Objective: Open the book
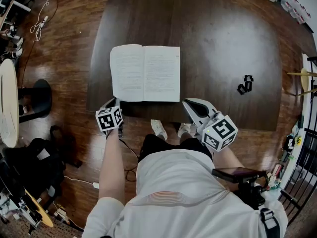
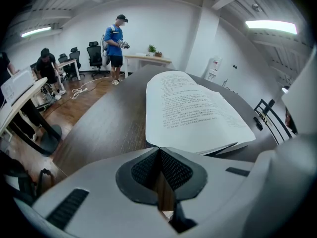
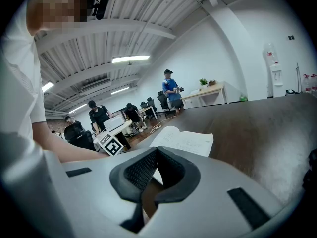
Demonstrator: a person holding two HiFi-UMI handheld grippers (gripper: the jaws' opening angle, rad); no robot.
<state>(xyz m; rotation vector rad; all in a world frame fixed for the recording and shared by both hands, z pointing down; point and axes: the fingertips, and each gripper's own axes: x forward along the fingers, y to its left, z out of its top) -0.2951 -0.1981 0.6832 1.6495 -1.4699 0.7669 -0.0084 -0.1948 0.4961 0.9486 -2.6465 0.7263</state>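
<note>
The book (image 1: 144,73) lies open and flat on the dark wooden table (image 1: 223,43), white printed pages up, close to the near edge. My left gripper (image 1: 112,104) hovers just off the book's near left corner, jaws shut with nothing between them. In the left gripper view the shut pads (image 2: 158,150) point at the open book (image 2: 198,110) right ahead. My right gripper (image 1: 188,103) sits at the near edge, just right of the book's near right corner, and is also shut and empty. From the right gripper view (image 3: 157,150) the book (image 3: 185,142) lies to the left ahead.
A small black object (image 1: 245,84) rests on the table to the right. On the floor at left stand a round white table (image 1: 7,103) and a black stool (image 1: 37,98). Several people (image 2: 115,46) stand at desks in the background.
</note>
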